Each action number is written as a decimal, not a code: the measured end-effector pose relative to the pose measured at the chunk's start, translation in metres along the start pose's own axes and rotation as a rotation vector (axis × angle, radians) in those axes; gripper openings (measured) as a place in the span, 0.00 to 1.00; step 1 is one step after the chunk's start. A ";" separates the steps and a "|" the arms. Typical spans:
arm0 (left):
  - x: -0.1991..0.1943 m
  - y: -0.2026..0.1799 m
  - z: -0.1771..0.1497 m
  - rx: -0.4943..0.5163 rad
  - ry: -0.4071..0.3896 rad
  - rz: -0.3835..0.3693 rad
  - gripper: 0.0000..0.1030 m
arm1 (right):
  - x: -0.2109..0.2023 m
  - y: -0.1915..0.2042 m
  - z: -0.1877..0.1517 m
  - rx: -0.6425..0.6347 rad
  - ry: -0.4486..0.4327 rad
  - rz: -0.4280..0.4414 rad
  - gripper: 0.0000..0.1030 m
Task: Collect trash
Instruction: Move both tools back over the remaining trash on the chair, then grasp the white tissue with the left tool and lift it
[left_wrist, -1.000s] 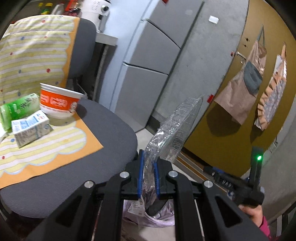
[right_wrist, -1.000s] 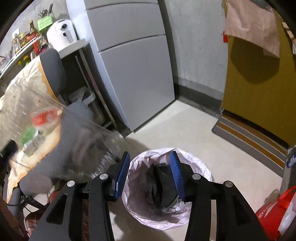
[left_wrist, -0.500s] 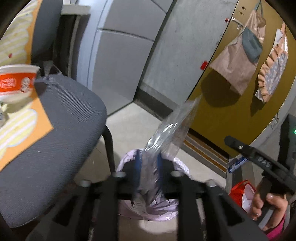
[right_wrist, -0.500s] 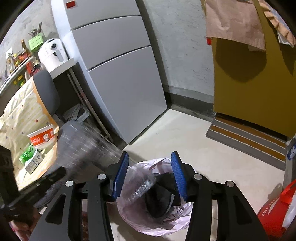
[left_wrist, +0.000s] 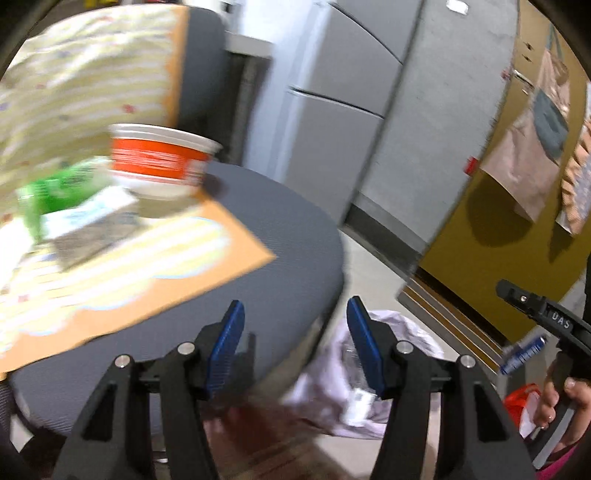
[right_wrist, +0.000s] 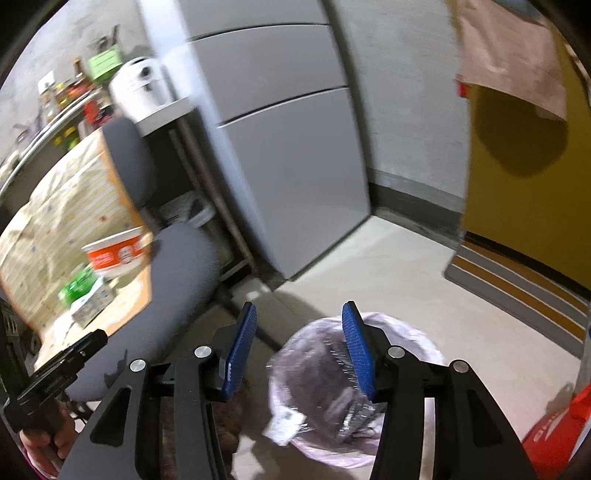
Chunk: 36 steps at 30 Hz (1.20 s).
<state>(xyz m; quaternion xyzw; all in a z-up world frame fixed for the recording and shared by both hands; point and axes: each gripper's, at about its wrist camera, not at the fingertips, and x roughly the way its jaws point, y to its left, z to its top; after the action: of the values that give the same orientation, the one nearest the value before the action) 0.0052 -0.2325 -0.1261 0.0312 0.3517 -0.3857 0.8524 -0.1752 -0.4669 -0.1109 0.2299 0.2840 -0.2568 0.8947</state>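
Orange-and-white cup (left_wrist: 162, 162), green packet (left_wrist: 62, 188), yellow-striped orange-edged cloth (left_wrist: 122, 269) on a grey chair (left_wrist: 280, 258)

A bowl (right_wrist: 112, 256) and cartons (right_wrist: 86, 295) sit on the chair (right_wrist: 177, 266), left of the floor-standing trash bin (right_wrist: 402, 336).

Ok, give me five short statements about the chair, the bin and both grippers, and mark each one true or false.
1. The left gripper is clamped on clear plastic. False: it is open and empty, its jaws having just opened.
2. Clear plastic packaging lies in the lined trash bin. True.
3. The red and white bowl sits on the chair. True.
4. The bin stands on the chair seat. False: it stands on the floor beside the chair.
5. The right gripper is open and empty. True.
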 end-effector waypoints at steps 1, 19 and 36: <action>-0.008 0.009 0.000 -0.013 -0.009 0.018 0.55 | 0.002 0.012 0.000 -0.022 0.003 0.019 0.49; -0.084 0.172 0.008 -0.272 -0.057 0.421 0.55 | 0.043 0.182 -0.008 -0.315 0.094 0.271 0.53; -0.002 0.258 0.050 -0.352 0.129 0.496 0.62 | 0.087 0.210 -0.007 -0.327 0.145 0.305 0.53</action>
<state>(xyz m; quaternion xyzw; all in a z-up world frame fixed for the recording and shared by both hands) 0.2086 -0.0664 -0.1433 -0.0077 0.4482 -0.0963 0.8887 0.0074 -0.3318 -0.1153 0.1399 0.3472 -0.0518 0.9259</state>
